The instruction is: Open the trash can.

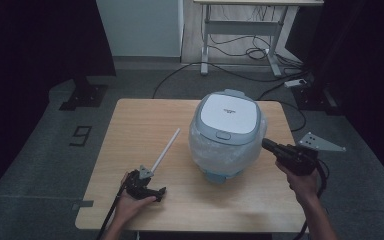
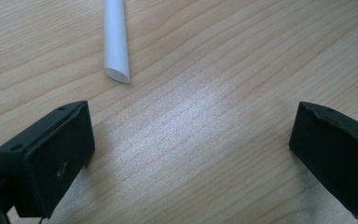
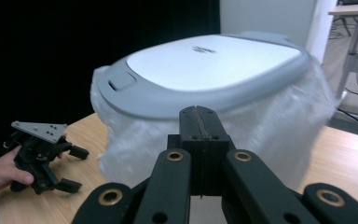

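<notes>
Hovering right of the rice cooker (image 1: 227,135), right gripper (image 1: 266,144) pressed together; left gripper (image 1: 152,186) spread near white tube (image 1: 165,150).

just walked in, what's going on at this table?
A person works a rice cooker, lid down and body wrapped in clear plastic, on the wooden table. The right tongs, jaws shut and empty, are raised beside the cooker's right flank. The left tongs rest open on the table next to a white tube.
</notes>
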